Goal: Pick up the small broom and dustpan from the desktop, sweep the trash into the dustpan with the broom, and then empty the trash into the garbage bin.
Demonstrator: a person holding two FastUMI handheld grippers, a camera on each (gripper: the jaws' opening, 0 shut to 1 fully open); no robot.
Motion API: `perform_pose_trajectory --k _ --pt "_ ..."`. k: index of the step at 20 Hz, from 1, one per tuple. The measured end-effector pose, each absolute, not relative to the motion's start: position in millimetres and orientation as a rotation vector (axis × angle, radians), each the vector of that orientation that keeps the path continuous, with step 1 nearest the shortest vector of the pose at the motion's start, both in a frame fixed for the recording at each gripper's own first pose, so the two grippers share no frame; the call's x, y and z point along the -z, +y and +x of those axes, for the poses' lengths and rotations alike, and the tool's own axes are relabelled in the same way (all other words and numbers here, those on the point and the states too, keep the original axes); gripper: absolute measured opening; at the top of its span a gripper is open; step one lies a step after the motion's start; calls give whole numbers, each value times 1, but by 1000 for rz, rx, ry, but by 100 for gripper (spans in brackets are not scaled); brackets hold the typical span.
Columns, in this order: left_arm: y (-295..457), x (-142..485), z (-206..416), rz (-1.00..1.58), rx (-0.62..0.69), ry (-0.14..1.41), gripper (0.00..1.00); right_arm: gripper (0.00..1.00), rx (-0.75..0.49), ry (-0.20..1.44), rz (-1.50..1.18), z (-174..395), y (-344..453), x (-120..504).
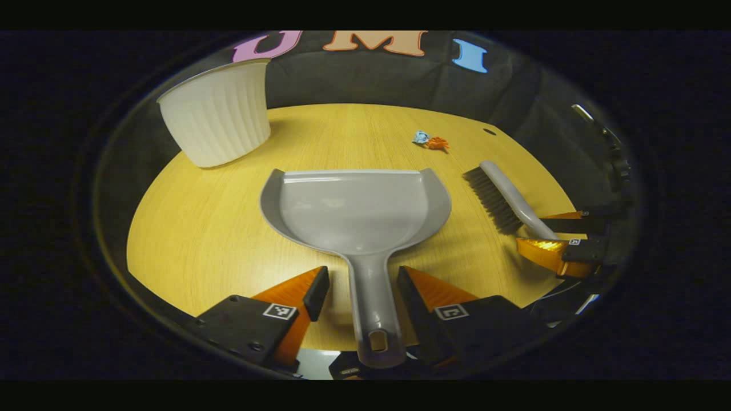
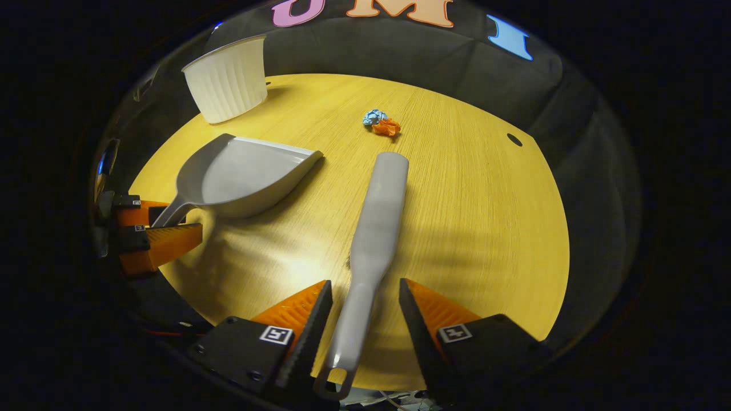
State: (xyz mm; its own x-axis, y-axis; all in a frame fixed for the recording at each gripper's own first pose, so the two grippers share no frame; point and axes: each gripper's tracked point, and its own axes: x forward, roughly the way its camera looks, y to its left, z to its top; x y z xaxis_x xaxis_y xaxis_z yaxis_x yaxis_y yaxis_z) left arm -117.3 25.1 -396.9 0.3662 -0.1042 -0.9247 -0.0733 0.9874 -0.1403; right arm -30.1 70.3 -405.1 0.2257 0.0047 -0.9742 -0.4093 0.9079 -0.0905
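Straddling the dustpan [image 1: 357, 208] handle, the left gripper [image 1: 362, 291] has its fingers spread wide, one on each side of the grey stem with a clear gap on both sides; nothing is clamped yet. The pan lies flat on the surface [image 1: 200, 228] just ahead of those fingers, its open lip pointing away from them, so a straight close on the handle would keep the mouth facing the trash.

The right gripper [image 2: 365, 302] stands the same way over the broom [image 2: 374, 228]: fingers apart, the slim handle running between them, its hanging loop near the base of the fingers. In the left gripper view the broom [image 1: 502, 197] shows its dark bristles turned to one side, and the right gripper's fingers [image 1: 545, 251] flank the handle; whether one pad already grazes it is hard to judge from there, though its own view shows gaps.

Beyond the broom tip sits the trash [image 2: 381, 123], a blue and an orange crumpled scrap touching each other, roughly straight ahead of the right fingers. Farther ahead and to the left of both pairs of fingers stands the white ribbed garbage bin [image 2: 228, 80], upright and well apart from the scraps. Both tools seem lined up so each handle can be taken at once; pickup is the step in hand, sweeping not yet begun.
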Motion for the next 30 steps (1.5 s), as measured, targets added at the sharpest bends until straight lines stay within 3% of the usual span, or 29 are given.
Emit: perform_pose_trajectory --k 1,2,3,4,8,9,11,19,24,30 --pt "24 398 -117 -169 23 1194 55 70 -291 1317 -372 -29 70 407" --pt "24 398 -117 -170 25 1192 49 53 -281 1306 -393 -26 67 406" --pt "27 398 -118 -166 13 1204 39 42 -274 1297 -415 -23 62 409" --pt "28 402 -122 -155 13 1230 35 29 -284 1308 -413 -23 64 408" --pt "32 399 -120 -76 99 1233 29 21 -289 1318 -365 -27 67 409" --pt "33 397 -119 -72 113 1225 22 19 -289 1324 -349 -28 69 407" --pt "35 392 -109 -55 145 1188 22 14 -273 1303 -335 -22 66 405" --pt "33 368 -48 52 285 1081 23 15 -177 1212 -314 59 47 397" --pt "28 387 -35 110 397 1125 21 15 -171 1220 -400 135 52 412" --pt "21 396 -24 82 440 1143 22 15 -277 1257 -536 177 80 434"
